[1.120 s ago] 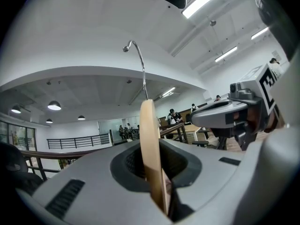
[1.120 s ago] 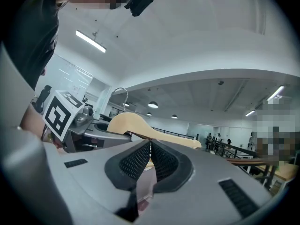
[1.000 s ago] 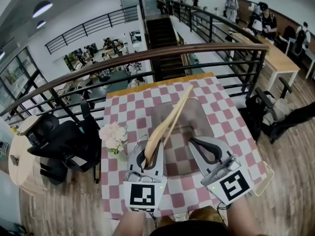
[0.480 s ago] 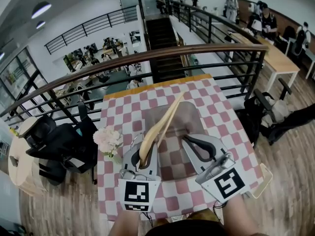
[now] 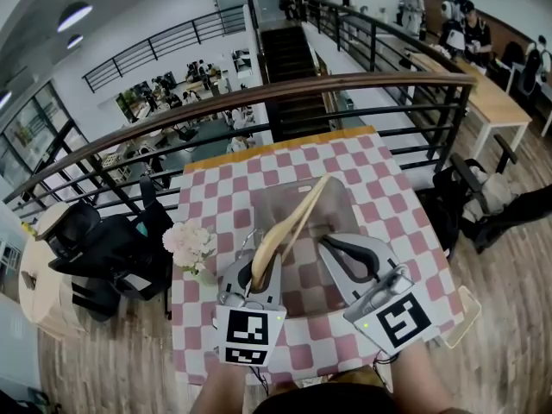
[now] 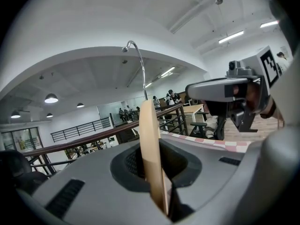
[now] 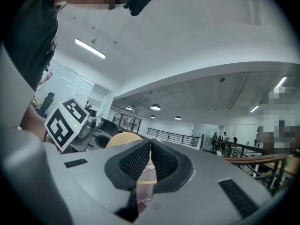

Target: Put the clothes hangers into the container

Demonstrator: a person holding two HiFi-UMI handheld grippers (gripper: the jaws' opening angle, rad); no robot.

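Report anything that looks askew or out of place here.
Only the wooden hanger stands out: clamped in the left tool, it slants across the clear container instead of lying in it. The flowers stand upright at the checked table's left edge. Nothing looks spilled or damaged.

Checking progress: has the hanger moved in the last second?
Yes. The hanger has drawn back toward the person: its far tip, earlier past the container's far rim, now sits about over that rim.
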